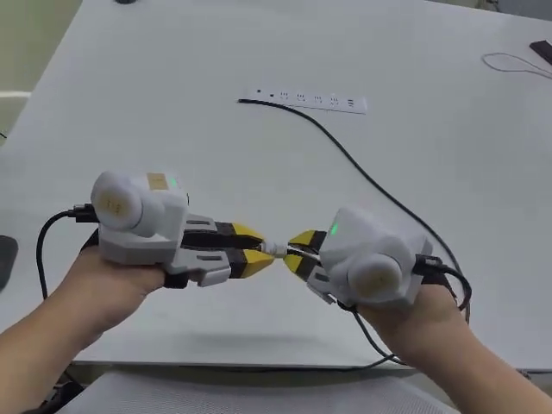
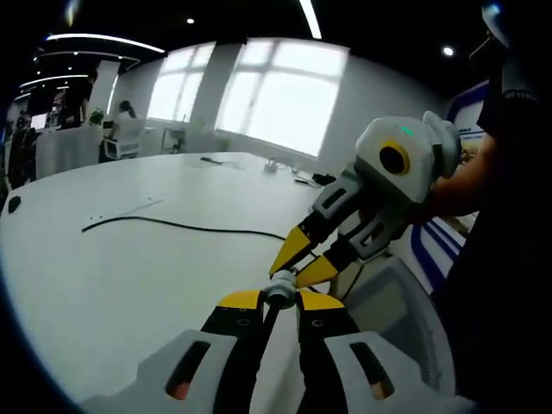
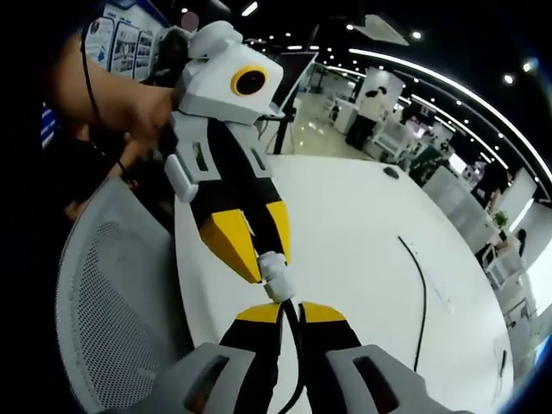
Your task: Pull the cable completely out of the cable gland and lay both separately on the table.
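Pinching the cable gland (image 2: pixel 279 287) in my left tongs (image 2: pixel 278 300), right tongs (image 3: pixel 282 310) clamped on the cable (image 3: pixel 293 354) just beside it. Gland's probably light and slick, cable floppy, so I'd grab close.

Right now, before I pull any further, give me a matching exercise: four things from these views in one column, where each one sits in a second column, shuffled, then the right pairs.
Things
1. cable gland
2. cable
3. power strip
4. mesh chair

Places
A. lying on the far part of the table
B. running between the tips of the right claw
C. off the table, beside its edge
D. pinched at the tips of the left claw

Pairs: 1-D, 2-B, 3-A, 4-C
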`<action>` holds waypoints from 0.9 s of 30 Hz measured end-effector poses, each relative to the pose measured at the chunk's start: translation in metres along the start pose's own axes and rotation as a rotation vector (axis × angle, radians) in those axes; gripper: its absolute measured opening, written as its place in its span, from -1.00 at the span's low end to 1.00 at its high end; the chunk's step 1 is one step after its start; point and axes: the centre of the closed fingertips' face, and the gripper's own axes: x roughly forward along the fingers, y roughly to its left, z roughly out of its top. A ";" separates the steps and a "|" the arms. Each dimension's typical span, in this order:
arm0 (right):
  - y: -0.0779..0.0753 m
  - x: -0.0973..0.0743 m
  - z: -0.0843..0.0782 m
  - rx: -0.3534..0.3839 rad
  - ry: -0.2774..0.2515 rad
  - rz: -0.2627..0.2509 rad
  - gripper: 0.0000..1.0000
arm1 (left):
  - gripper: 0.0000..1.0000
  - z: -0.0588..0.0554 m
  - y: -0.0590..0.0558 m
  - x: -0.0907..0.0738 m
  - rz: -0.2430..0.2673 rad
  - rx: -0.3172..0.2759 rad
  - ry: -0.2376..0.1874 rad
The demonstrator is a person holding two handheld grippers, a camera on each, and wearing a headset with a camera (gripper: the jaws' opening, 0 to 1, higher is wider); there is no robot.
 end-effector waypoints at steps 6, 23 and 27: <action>-0.001 0.002 -0.001 0.031 -0.002 -0.003 -0.98 | -0.70 -0.001 0.002 0.001 0.007 0.005 -0.006; -0.007 0.000 -0.009 0.195 -0.026 -0.001 -0.99 | -0.71 0.002 0.002 -0.001 0.027 0.014 -0.020; -0.012 -0.001 -0.014 0.255 -0.027 -0.014 -1.00 | -0.71 0.004 0.004 -0.003 0.034 0.014 -0.027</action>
